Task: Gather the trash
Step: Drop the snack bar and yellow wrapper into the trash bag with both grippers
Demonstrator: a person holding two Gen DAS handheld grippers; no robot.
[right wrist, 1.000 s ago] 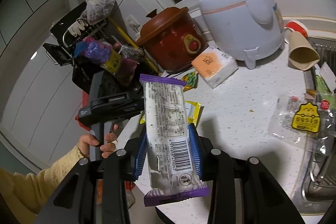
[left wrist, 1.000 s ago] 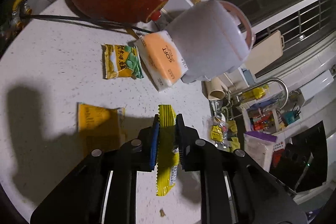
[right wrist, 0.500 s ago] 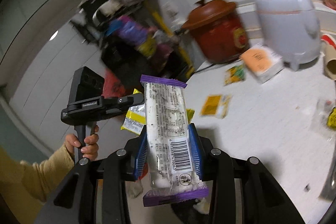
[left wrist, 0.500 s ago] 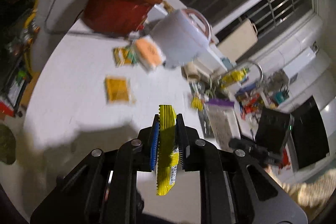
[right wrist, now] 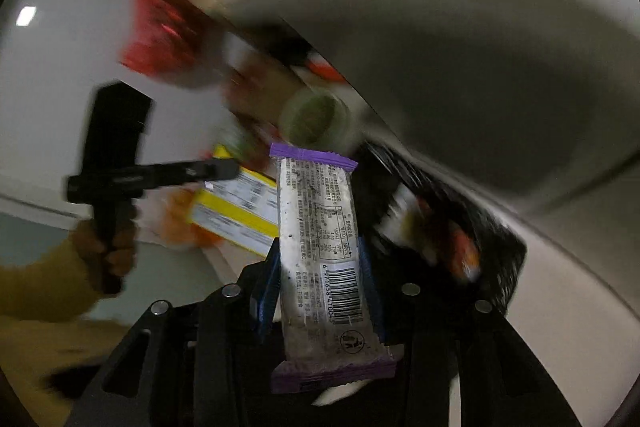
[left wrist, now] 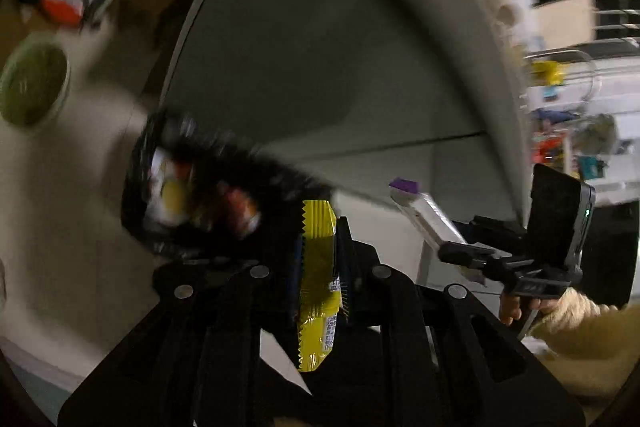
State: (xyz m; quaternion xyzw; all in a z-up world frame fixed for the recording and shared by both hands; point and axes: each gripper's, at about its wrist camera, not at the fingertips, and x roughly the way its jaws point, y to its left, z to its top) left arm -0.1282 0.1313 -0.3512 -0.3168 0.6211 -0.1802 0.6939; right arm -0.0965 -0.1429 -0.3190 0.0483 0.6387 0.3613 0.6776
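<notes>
My left gripper [left wrist: 319,247] is shut on a yellow snack wrapper [left wrist: 318,279] that stands edge-on between its pads. My right gripper [right wrist: 318,279] is shut on a white wrapper with purple ends [right wrist: 320,251] and a barcode. Both are held low beside the counter, above a black-lined trash bin [left wrist: 188,195] with wrappers inside; the bin also shows blurred in the right wrist view [right wrist: 452,235]. The right gripper with its purple-ended wrapper [left wrist: 420,211] shows at the right of the left wrist view. The left gripper [right wrist: 224,171] and its yellow wrapper [right wrist: 236,211] show in the right wrist view.
The grey cabinet front [left wrist: 340,67] under the counter edge fills the background. A green round container [left wrist: 34,83] sits on the floor to the left; it also shows in the right wrist view [right wrist: 316,119]. Red bags [right wrist: 160,31] lie blurred behind.
Both grippers have swung away from the countertop and down towards the floor beside the cabinet, each holding its wrapper. The trash bin has come into view.
</notes>
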